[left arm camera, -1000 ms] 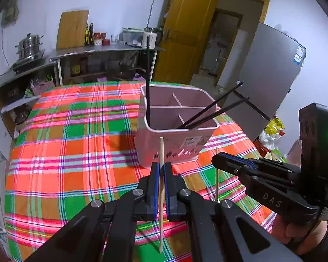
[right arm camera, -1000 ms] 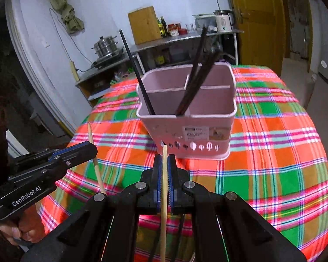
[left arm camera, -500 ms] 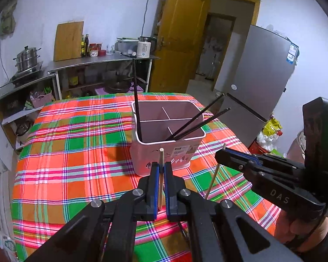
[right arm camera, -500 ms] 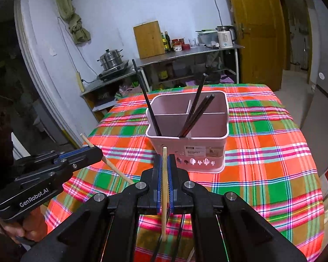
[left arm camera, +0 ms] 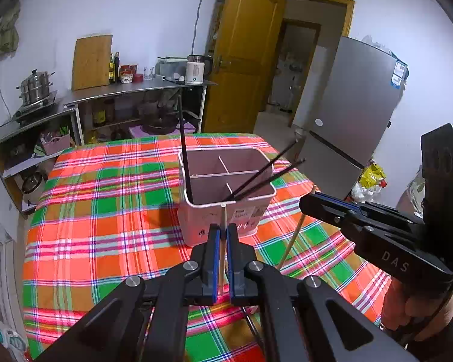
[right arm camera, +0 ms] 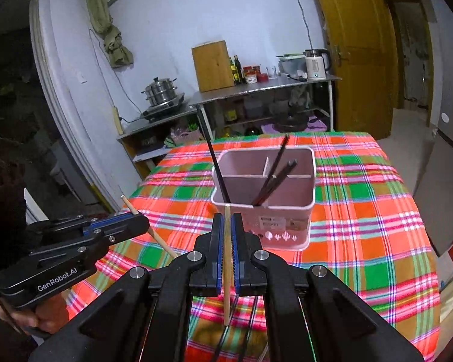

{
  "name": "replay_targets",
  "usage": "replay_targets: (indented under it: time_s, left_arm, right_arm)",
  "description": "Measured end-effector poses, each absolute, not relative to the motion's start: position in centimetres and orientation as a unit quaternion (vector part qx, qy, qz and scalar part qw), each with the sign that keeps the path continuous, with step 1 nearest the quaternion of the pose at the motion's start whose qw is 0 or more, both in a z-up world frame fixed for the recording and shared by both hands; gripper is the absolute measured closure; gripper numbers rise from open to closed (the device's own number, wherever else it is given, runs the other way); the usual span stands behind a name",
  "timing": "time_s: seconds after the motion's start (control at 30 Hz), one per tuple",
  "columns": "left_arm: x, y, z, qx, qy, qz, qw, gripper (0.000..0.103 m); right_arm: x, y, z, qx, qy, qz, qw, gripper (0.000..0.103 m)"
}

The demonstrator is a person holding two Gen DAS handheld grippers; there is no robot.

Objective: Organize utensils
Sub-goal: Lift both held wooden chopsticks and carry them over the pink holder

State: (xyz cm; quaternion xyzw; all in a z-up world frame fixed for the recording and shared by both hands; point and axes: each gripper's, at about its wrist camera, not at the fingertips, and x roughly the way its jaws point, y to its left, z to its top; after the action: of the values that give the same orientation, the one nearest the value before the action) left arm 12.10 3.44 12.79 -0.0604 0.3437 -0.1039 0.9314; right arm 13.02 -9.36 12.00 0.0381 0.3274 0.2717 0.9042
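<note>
A pink divided utensil holder [left arm camera: 226, 211] [right arm camera: 265, 211] stands on the plaid tablecloth [left arm camera: 105, 211], with three black chopsticks [left arm camera: 256, 178] [right arm camera: 274, 175] leaning in it. My left gripper [left arm camera: 222, 229] is shut on a wooden chopstick [left arm camera: 223, 235], held upright in front of the holder. My right gripper [right arm camera: 226, 220] is shut on another wooden chopstick [right arm camera: 227, 271], also upright, near the holder's front. Each gripper shows in the other's view: the right one [left arm camera: 305, 202] with its stick [left arm camera: 293, 241], the left one [right arm camera: 145, 223] with its stick [right arm camera: 154, 232].
More black chopsticks [right arm camera: 226, 341] lie on the cloth under my right gripper. A steel counter [left arm camera: 136, 90] with pots, bottles and a kettle stands behind the table. A grey fridge [left arm camera: 347, 120] and a wooden door [left arm camera: 244, 60] are at the right.
Both grippers have drawn back and up from the holder with their wooden chopsticks; the holder looks smaller and farther. The left stick tilts more in the right wrist view.
</note>
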Motion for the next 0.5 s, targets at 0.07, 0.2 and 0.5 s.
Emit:
replay_targets:
  time_s: [0.07, 0.2, 0.5]
  left_arm:
    - [12.4, 3.5, 13.6, -0.059, 0.339, -0.105, 0.933, 0.099]
    - [13.2, 4.0, 15.5, -0.059, 0.327, -0.107, 0.937, 0.099]
    - [15.7, 4.6, 20.3, -0.061, 0.291, -0.107, 0.949, 0.099]
  right_arm:
    - [13.2, -9.3, 12.6, 0.036, 0.321, 0.274, 0.906, 0.098]
    - [13.8, -9.0, 14.0, 0.032, 0.305, 0.276, 0.911, 0.098]
    - [15.8, -8.5, 17.7, 0.030, 0.264, 0.270, 0.925, 0.098]
